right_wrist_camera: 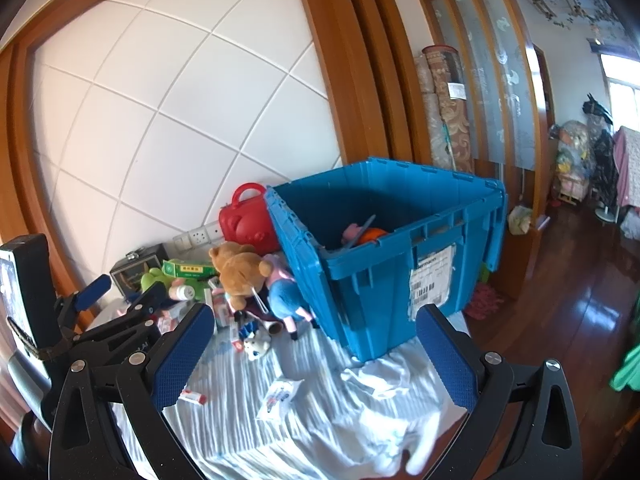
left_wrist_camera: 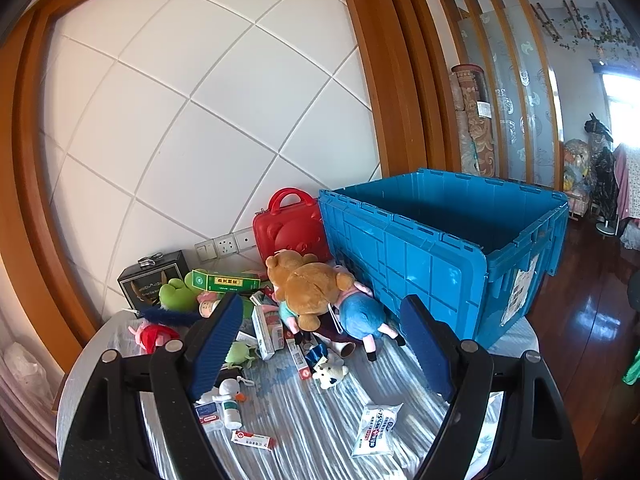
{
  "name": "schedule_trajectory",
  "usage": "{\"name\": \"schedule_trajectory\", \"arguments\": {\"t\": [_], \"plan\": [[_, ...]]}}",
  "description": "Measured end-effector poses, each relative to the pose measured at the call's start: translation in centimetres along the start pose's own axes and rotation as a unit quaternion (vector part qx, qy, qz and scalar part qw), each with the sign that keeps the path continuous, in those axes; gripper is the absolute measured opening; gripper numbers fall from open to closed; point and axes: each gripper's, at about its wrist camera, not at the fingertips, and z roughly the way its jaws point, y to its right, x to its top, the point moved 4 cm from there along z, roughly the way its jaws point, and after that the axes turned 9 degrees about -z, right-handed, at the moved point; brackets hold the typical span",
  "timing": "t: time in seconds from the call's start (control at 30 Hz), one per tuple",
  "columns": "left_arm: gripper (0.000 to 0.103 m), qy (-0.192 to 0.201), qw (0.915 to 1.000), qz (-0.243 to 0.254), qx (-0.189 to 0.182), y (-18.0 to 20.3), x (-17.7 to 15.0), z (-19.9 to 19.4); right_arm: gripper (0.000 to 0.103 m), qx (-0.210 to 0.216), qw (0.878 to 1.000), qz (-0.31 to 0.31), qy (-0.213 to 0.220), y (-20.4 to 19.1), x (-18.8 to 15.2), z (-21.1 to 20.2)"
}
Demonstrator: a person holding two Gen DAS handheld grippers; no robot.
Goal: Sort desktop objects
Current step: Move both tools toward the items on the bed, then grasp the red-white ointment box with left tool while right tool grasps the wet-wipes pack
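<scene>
Left tool (left_wrist_camera: 320,340) spread wide, empty | brown teddy (left_wrist_camera: 308,288) face-down | blue crate (left_wrist_camera: 444,248)

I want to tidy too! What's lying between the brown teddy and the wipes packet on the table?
In the left wrist view, between the brown teddy and the wipes packet lies a small white plush toy on the striped cloth, with a blue bow just above it.

A white wall of large square panels with grey seams (left_wrist_camera: 208,92) fills the ten-to-twelve o'clock span, framed by curved orange-brown wooden trim (left_wrist_camera: 372,80). At one o'clock stands a wooden slatted screen with frosted patterned glass (left_wrist_camera: 508,92), with rolled patterned carpets (left_wrist_camera: 472,120) leaning beside it. Glossy dark red wooden floorboards (left_wrist_camera: 588,320) gleam at three o'clock, under a bright window (left_wrist_camera: 622,96).
</scene>
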Motion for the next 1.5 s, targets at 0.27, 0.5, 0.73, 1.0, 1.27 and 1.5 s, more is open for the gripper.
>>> {"name": "schedule_trajectory", "arguments": {"t": [0.27, 0.5, 0.73, 1.0, 1.27, 1.5], "plan": [[0.081, -0.007, 0.9999, -0.005, 0.008, 0.0, -0.3, 0.6, 0.102, 0.010, 1.000, 0.000, -0.005, 0.3, -0.2, 0.6], [0.081, -0.016, 0.9987, -0.022, 0.042, -2.9, -1.9, 1.7, 0.102, 0.036, 0.999, -0.012, -0.020, -0.3, -1.2, 2.0], [0.081, -0.040, 0.9917, -0.037, 0.116, -10.8, -6.7, 2.7, 0.102, 0.071, 0.995, -0.023, -0.063, -1.5, -3.8, 5.6], [0.081, -0.133, 0.9832, -0.042, 0.118, -18.0, -13.5, 6.1, 0.102, 0.104, 0.983, -0.051, -0.145, -5.8, -9.8, 12.8], [0.081, -0.209, 0.9774, 0.022, 0.022, -19.6, -18.9, 12.0, 0.102, 0.104, 0.964, -0.032, -0.241, -8.5, -14.7, 20.8], [0.081, -0.250, 0.9625, 0.102, -0.024, -20.1, -21.5, 17.6, 0.102, 0.077, 0.950, -0.007, -0.302, -10.4, -17.6, 25.9]]}}
